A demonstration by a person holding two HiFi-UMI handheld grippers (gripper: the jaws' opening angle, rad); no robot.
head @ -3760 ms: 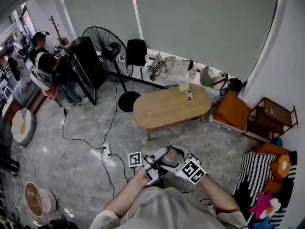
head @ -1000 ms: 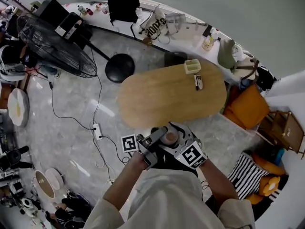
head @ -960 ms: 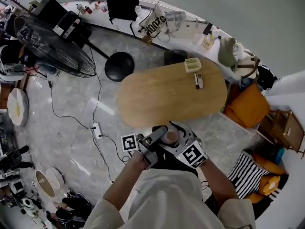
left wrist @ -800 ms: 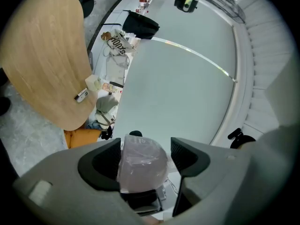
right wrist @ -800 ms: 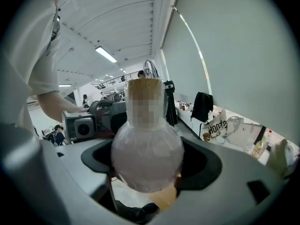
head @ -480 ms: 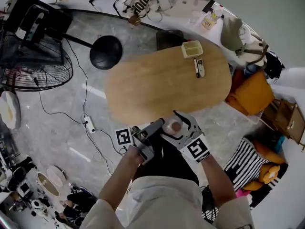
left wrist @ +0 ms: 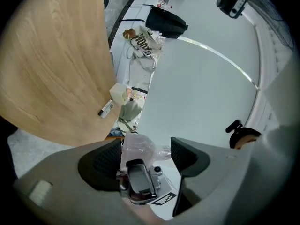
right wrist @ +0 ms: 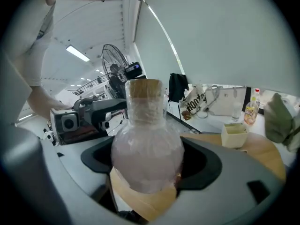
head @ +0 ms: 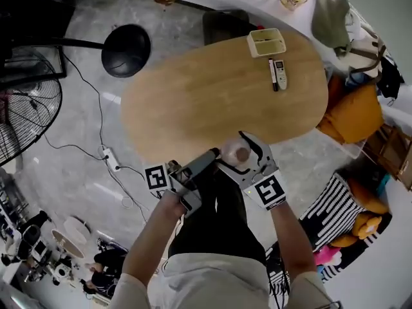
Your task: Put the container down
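My right gripper [right wrist: 149, 165] is clamped on the plastic-wrapped, cork-topped container [right wrist: 145, 125], held up at the wooden table's [head: 212, 95] near edge. Left gripper [left wrist: 145, 156] gapes wide just beside it. The bag's [right wrist: 193, 103] black lettering is too small to read.

- Bright, even indoor light; a ceiling strip light [right wrist: 78, 53] glows above-left of the right claw [right wrist: 149, 170].
- Both gripper views bend strongly at the edges, with black corners.
- The container [right wrist: 147, 144] in that claw looks soft and blurred.
- Pale glare streaks the floor [head: 77, 147] left of the left claw [head: 211, 156].
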